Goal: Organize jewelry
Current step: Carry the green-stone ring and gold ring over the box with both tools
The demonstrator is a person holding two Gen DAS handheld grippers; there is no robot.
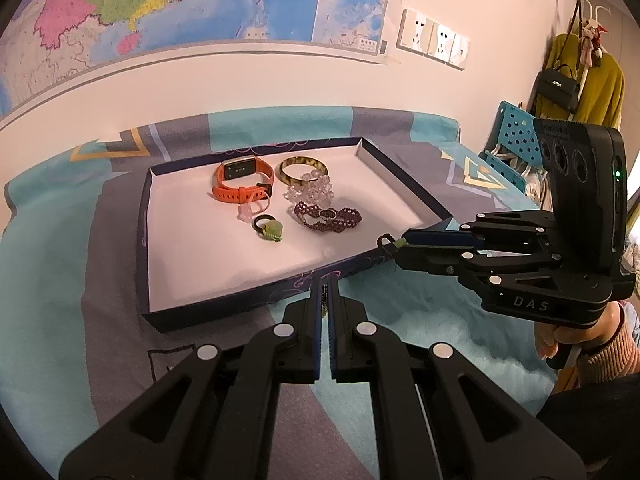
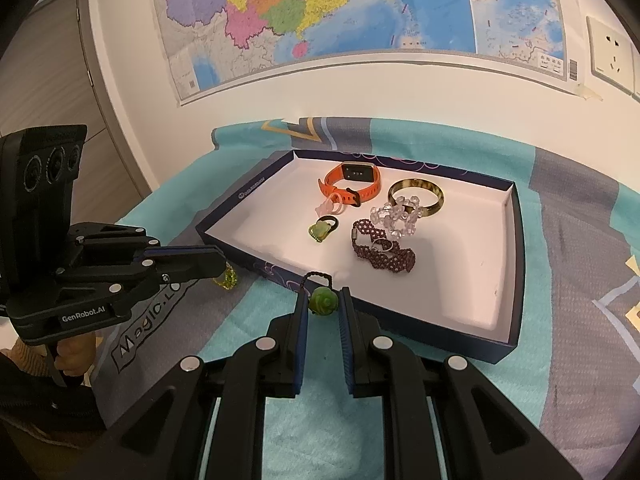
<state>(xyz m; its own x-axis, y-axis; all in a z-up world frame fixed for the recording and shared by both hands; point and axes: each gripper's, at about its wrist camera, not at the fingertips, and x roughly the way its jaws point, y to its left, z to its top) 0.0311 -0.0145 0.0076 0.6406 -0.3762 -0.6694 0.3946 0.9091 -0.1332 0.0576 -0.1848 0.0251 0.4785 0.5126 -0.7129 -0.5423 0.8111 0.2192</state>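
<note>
A dark blue tray (image 1: 145,216) with a white floor lies on the bed; it also shows in the right wrist view (image 2: 516,280). In it are an orange watch (image 1: 240,178), an amber bangle (image 1: 302,168), a clear bead bracelet (image 1: 314,190), a maroon bead bracelet (image 1: 328,220), a pink ring (image 1: 250,208) and a green charm on a black loop (image 1: 270,232). My left gripper (image 1: 325,286) is shut on a small yellow-green piece (image 2: 227,278) before the tray's near wall. My right gripper (image 2: 322,300) is shut on a green rose charm (image 2: 322,301) with a black loop, at the tray's near edge.
The bed has a teal and grey patterned cover (image 1: 60,264). A map (image 1: 180,4) and wall sockets (image 1: 434,38) are behind the bed. A blue crate (image 1: 516,136) and a coat rack with a black bag (image 1: 558,86) stand at the right.
</note>
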